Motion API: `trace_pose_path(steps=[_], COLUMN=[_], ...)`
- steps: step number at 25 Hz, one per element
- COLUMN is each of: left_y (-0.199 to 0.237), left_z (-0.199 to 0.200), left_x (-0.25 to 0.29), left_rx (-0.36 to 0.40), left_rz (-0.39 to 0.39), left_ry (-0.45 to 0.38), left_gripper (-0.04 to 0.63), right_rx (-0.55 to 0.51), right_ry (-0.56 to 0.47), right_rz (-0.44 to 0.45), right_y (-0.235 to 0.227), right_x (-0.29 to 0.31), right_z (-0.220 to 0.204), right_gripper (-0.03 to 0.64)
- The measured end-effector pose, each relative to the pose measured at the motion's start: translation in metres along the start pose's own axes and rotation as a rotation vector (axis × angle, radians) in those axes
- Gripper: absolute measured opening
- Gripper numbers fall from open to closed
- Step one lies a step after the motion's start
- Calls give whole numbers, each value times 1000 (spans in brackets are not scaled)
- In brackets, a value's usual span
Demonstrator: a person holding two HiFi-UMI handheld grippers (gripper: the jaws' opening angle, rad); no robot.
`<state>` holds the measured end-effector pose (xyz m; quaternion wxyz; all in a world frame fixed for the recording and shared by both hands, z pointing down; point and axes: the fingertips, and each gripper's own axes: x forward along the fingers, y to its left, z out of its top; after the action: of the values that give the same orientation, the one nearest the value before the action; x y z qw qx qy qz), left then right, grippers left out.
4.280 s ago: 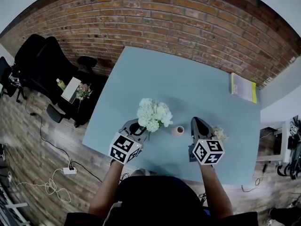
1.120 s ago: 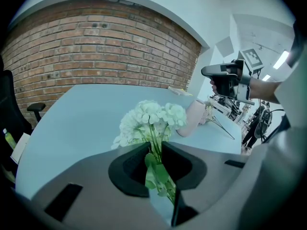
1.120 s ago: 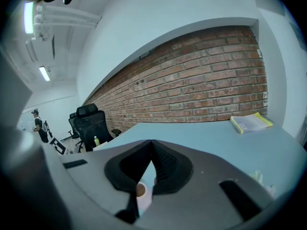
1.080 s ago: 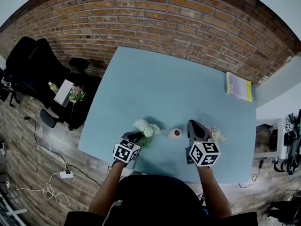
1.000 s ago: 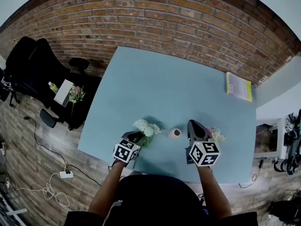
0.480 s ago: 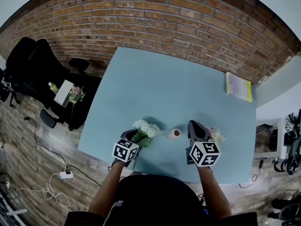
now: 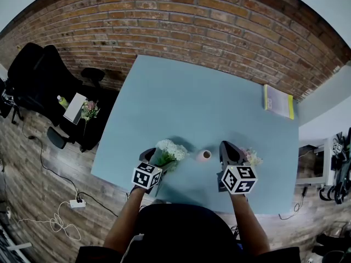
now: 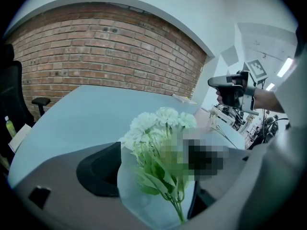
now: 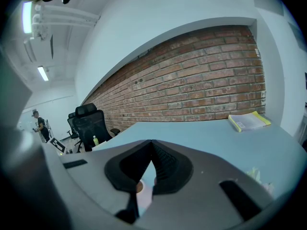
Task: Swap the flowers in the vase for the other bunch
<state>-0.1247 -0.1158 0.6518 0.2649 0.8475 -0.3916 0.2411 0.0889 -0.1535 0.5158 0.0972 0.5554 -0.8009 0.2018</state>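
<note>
Nearest the person, the left gripper has its jaws apart, and they have just been opening. The white flowers lie between them on the counter, stems towards the camera, and the pads no longer press on them. The right gripper has its jaws closed together with nothing in them.

In the head view the white flowers lie just to the left of the small vase, which stands between the two grippers and looks empty. The other bunch lies on the counter just right of the right gripper.

So the first half of the swap looks done: the old flowers are out and being let go. Next, I judge, the left gripper should draw back clear of the stems. The right jaws then have to open, take the other bunch low on its stems and stand it in the narrow mouth of the vase without tipping it.

Farther off a book lies near the counter's far right edge, its cover too small to read. The gripper cubes carry only black-and-white squares, and no brand or word is legible anywhere up to the brick wall
</note>
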Motion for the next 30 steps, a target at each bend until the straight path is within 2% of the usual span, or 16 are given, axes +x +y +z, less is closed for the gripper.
trace_pose_path(steps=[15, 23, 30], left_y=[-6, -5, -6], left_z=[7, 11, 12], left_x=[-5, -10, -13], left_rx=[50, 43, 46], left_rz=[-17, -24, -28], left_ry=[13, 8, 1], left_gripper=[413, 410, 368], right_rx=[1, -3, -3], right_ry=[-6, -11, -13], right_rz=[-4, -5, -5], right_y=[0, 2, 4], right_x=[-5, -7, -9], right_z=[-2, 1, -1], right_gripper=[12, 12, 12])
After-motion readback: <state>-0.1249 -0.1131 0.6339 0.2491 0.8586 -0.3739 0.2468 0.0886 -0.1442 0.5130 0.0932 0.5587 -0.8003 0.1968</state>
